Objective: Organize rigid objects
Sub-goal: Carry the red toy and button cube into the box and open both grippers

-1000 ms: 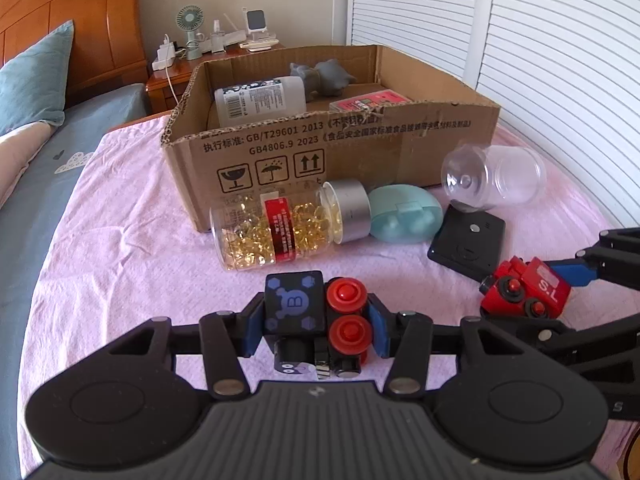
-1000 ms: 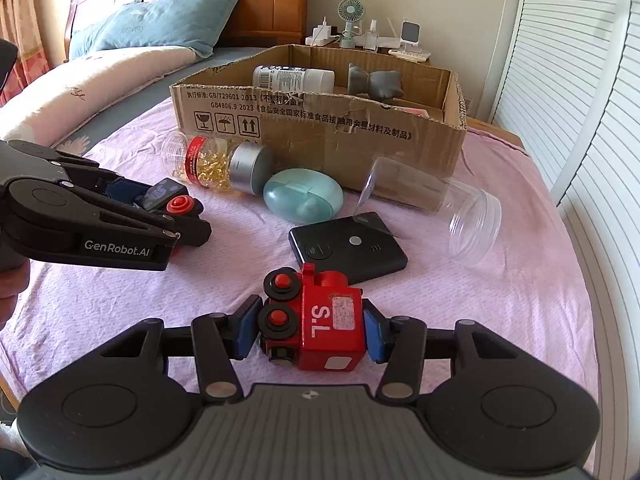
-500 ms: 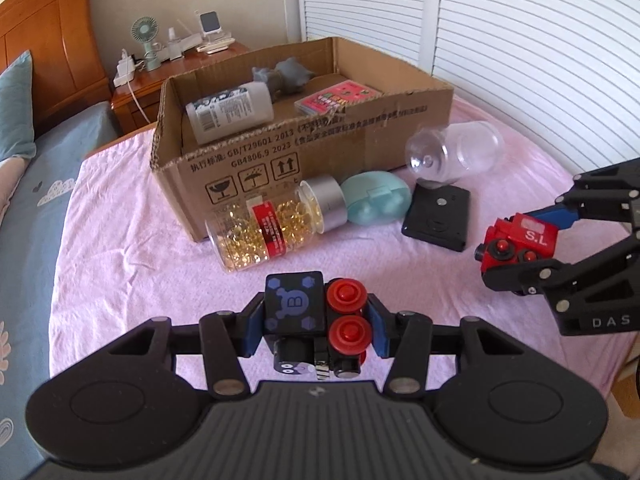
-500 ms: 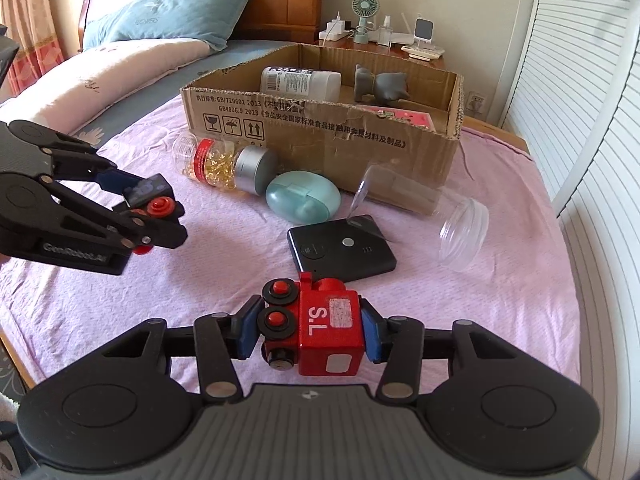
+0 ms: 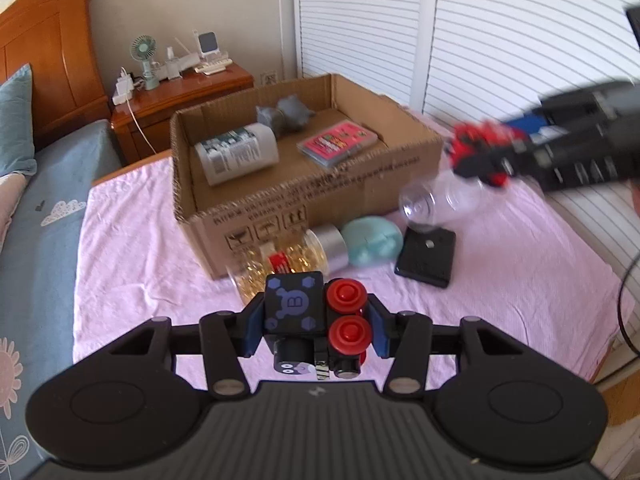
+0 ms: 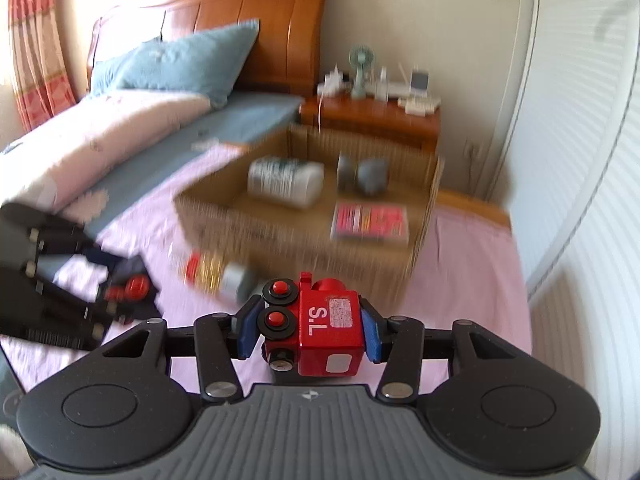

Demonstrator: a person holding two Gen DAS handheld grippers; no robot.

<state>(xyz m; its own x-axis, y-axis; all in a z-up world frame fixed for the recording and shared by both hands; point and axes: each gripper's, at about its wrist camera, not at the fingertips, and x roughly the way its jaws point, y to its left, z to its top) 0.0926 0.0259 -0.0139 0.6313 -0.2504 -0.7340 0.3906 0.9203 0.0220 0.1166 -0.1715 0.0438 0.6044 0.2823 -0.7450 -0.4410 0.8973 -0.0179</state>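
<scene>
Clamping a boxy black toy block (image 5: 294, 308) with a blue "B" emblem and two glossy red round knobs, the left gripper (image 5: 316, 322) narrow on it, blue pads (image 5: 252, 326) flat against both sides, lifted above the pink wrinkled bedsheet (image 5: 132, 248). Ahead of these fingers, an open corrugated cardboard box (image 5: 312, 204); just in front of its near wall, a clear cylindrical jar of golden capsules (image 5: 280, 264) with a silver cap, a smooth teal oval case (image 5: 374, 240), a flat black square device (image 5: 426, 258) and a see-through plastic jar (image 5: 440, 200) on its side. Inside the box, a white labelled bottle (image 5: 236, 154) lying down, a lumpy grey figure (image 5: 286, 114) and a flat pink packet (image 5: 338, 142). Pinched likewise in the right gripper (image 6: 308, 332), narrow, a shiny red cube-shaped toy (image 6: 330, 334) marked "S.L" with red buttons on black discs at its left face, held in the air short of the box's near right corner, blurred in the left view (image 5: 480, 148). Beyond the box, a wooden nightstand (image 6: 372, 118) with a small green fan (image 6: 361, 68).
</scene>
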